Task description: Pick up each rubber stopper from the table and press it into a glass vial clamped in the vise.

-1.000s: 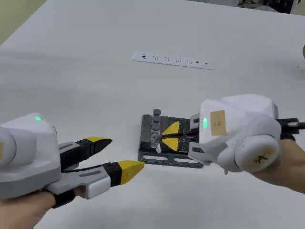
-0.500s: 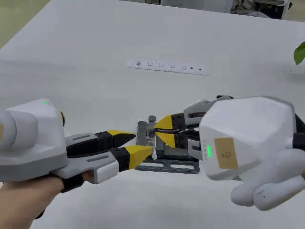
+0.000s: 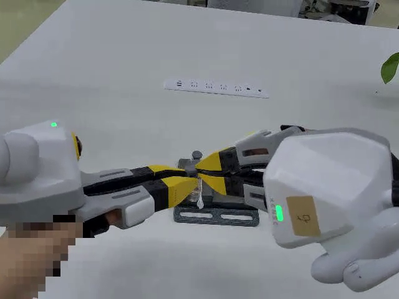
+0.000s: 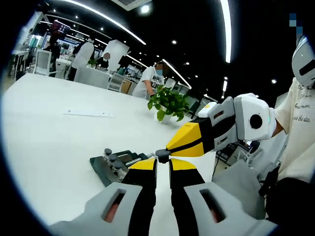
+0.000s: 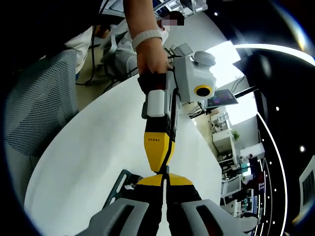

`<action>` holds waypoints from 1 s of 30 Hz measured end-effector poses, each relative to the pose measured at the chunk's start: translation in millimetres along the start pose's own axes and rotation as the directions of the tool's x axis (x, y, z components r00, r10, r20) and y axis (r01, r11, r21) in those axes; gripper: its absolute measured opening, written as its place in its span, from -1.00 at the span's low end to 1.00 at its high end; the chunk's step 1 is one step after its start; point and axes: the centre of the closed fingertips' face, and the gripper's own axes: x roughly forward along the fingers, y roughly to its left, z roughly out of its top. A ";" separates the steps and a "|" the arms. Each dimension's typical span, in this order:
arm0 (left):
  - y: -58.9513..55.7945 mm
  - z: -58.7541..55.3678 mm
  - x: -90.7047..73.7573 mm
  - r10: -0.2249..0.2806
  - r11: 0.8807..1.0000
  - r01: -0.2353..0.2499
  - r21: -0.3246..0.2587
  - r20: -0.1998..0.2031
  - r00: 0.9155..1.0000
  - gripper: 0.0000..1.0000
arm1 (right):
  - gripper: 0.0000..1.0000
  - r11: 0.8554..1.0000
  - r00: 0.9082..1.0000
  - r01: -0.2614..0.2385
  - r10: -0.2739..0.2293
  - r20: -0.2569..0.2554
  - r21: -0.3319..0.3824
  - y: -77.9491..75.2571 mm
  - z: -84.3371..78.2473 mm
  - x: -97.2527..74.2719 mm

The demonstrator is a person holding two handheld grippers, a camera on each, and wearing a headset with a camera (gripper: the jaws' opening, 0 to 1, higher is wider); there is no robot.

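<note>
My right gripper (image 3: 204, 174) comes in from the right, above the black vise (image 3: 215, 215), and is shut on a dark grey rubber stopper (image 4: 162, 154). Under its tips hangs a clear glass vial (image 3: 199, 193), lifted off the vise. My left gripper (image 3: 187, 184) reaches in from the left with its jaws nearly together on that vial, tip to tip with the right one. In the left gripper view my own fingertips (image 4: 147, 164) sit just below the stopper. More stoppered vials (image 4: 114, 160) stand in the vise (image 4: 106, 169). The right gripper view has my shut gripper (image 5: 165, 178) meeting the left gripper (image 5: 158, 147).
A white power strip (image 3: 215, 87) lies further back on the white table (image 3: 112, 62). A green leaf (image 3: 391, 65) pokes in at the right edge. A potted plant (image 4: 170, 103) and people stand behind the table. A mesh chair (image 5: 39, 93) is beside it.
The left gripper has swung in from the lower left and gone from open to shut at the vial. The right gripper has lifted the vial up off the vise. The camera has shifted.
</note>
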 end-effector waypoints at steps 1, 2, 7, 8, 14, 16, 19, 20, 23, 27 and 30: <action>-0.3 -0.2 -0.1 -0.003 1.000 0.003 0.000 0.000 1.000 -0.90 | -1.00 1.000 1.000 0.000 0.000 0.000 -0.003 -0.1 0.2 -0.1; -0.4 -0.4 -0.2 -0.003 1.000 0.003 -0.001 0.000 1.000 -0.90 | -1.00 1.000 1.000 0.002 -0.002 0.001 -0.005 -0.2 0.6 -0.3; -2.1 0.1 -0.8 -0.010 1.000 0.010 -0.018 0.013 1.000 -0.91 | -1.00 1.000 1.000 0.003 -0.003 0.008 -0.002 -0.2 2.1 -0.8; -2.4 -0.2 -0.9 -0.011 1.000 0.011 -0.022 0.014 1.000 -0.91 | -1.00 1.000 1.000 0.001 -0.001 0.008 0.001 0.4 2.3 -0.8; -4.7 -2.3 -1.9 -0.021 0.999 0.022 -0.042 0.018 1.000 -0.91 | -1.00 1.000 1.000 -0.007 0.007 0.018 -0.003 2.1 4.2 -0.6; -5.6 -2.1 -2.7 -0.027 0.998 0.028 -0.056 0.025 0.999 -0.90 | -1.00 1.000 1.000 -0.009 0.009 0.021 -0.006 2.2 4.9 -0.8; -7.3 -1.5 -3.0 -0.035 0.997 0.037 -0.067 0.031 0.999 -0.88 | -1.00 1.000 1.000 -0.009 0.009 0.023 -0.006 2.0 5.4 -0.8; -7.2 -2.0 -3.1 -0.034 0.997 0.036 -0.069 0.030 0.999 -0.88 | -1.00 1.000 1.000 -0.013 0.013 0.023 -0.005 2.6 5.5 -0.6; -7.0 0.2 -3.2 -0.034 0.996 0.038 -0.086 0.046 0.998 -0.85 | -1.00 1.000 0.999 -0.020 0.020 0.028 -0.005 4.2 6.8 -0.2; -6.3 -1.1 -3.0 -0.035 0.995 0.038 -0.087 0.041 0.999 -0.88 | -1.00 1.000 0.999 -0.017 0.016 0.034 0.006 3.9 7.8 -1.3; -7.2 -1.5 -1.9 -0.039 0.995 0.042 -0.090 0.041 0.998 -0.89 | -1.00 1.000 0.999 -0.019 0.019 0.029 -0.005 5.0 7.9 -1.2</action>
